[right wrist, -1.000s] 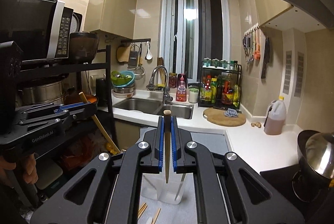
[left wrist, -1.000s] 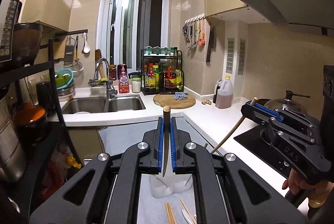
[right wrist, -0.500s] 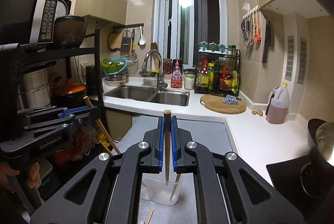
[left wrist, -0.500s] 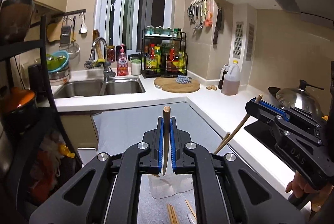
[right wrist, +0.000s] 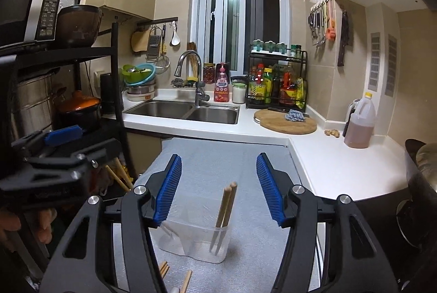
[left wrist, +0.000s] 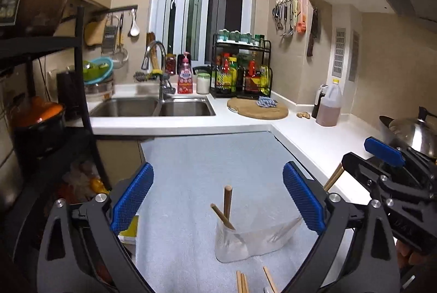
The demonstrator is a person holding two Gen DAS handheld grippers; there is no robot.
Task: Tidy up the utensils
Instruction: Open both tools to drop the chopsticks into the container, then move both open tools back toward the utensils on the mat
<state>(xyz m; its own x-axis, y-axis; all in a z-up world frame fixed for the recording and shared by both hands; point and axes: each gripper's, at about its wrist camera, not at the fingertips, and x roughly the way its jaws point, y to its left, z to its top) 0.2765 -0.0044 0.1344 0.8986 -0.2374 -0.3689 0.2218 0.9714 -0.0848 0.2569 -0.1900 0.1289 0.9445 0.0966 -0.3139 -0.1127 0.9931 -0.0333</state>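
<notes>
A clear plastic container point(left wrist: 254, 241) stands on the grey mat, also in the right wrist view point(right wrist: 191, 238). Two wooden chopsticks point(left wrist: 226, 207) stand in it, leaning; they show in the right wrist view point(right wrist: 225, 211) too. My left gripper point(left wrist: 215, 200) is open and empty just above and behind the container. My right gripper point(right wrist: 218, 189) is open and empty above it as well. More chopsticks point(left wrist: 241, 282) lie on the mat in front of the container, also in the right wrist view point(right wrist: 164, 269).
A grey mat point(left wrist: 207, 164) covers the table. White counter point(right wrist: 336, 164) runs to the right with an oil jug point(right wrist: 359, 123) and cutting board point(right wrist: 285, 122). Sink point(right wrist: 185, 111) behind. Black shelf rack point(right wrist: 114, 91) at left. Wok point(left wrist: 415, 132) on the stove at right.
Both grippers were shut on a chopstick each. Both have now opened, and the two chopsticks have dropped into the clear container. Both grippers have moved lower.
</notes>
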